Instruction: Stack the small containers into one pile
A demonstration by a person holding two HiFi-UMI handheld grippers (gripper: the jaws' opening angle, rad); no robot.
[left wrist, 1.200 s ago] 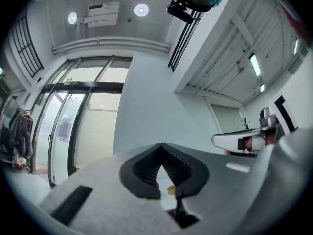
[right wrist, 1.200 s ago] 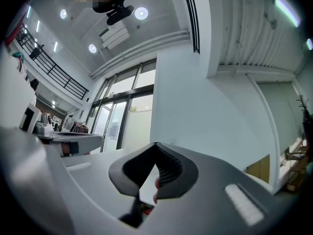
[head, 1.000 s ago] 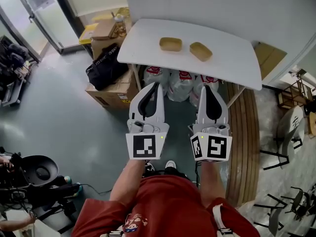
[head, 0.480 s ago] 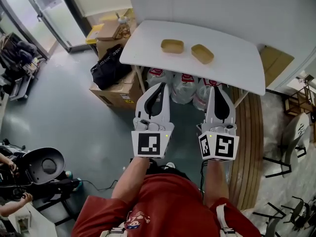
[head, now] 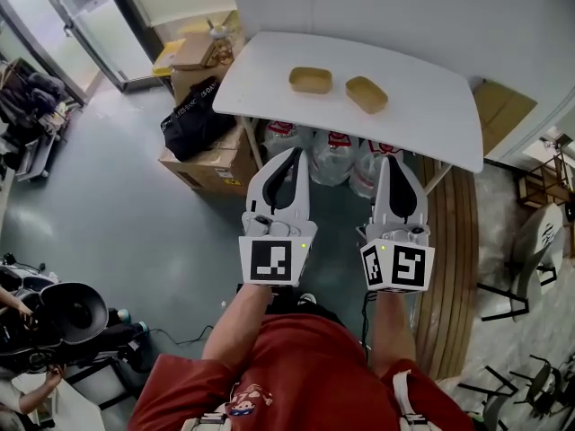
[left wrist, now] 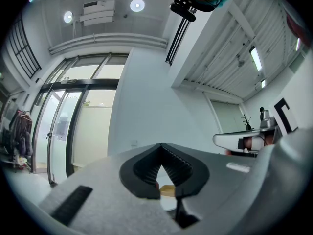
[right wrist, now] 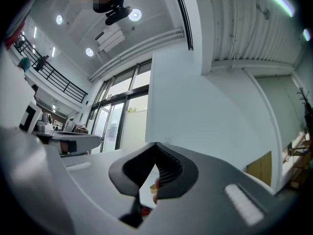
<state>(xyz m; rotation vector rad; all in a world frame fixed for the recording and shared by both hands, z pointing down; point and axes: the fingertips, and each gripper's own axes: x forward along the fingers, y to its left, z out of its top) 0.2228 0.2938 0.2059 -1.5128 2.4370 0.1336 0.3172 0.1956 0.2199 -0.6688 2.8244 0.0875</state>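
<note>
Two small tan containers sit apart on a white table (head: 422,106): the left container (head: 310,80) and the right container (head: 366,93). My left gripper (head: 293,154) and right gripper (head: 393,161) hang side by side short of the table's near edge, both shut and holding nothing. Through the gap behind the shut jaws in the left gripper view, a bit of a tan container (left wrist: 167,190) shows. The right gripper view looks along its shut jaws (right wrist: 155,146) toward a white wall.
Under the table stand large water bottles (head: 334,155). Cardboard boxes (head: 207,164) and a black bag (head: 193,119) lie at the table's left. A wooden strip (head: 447,259) runs along the floor at right, with chairs (head: 530,241) beyond. Glass doors (head: 81,16) are far left.
The view has shifted slightly; the table and containers sit a little differently in the frame. Both grippers have come a little forward toward the table and stay shut.
</note>
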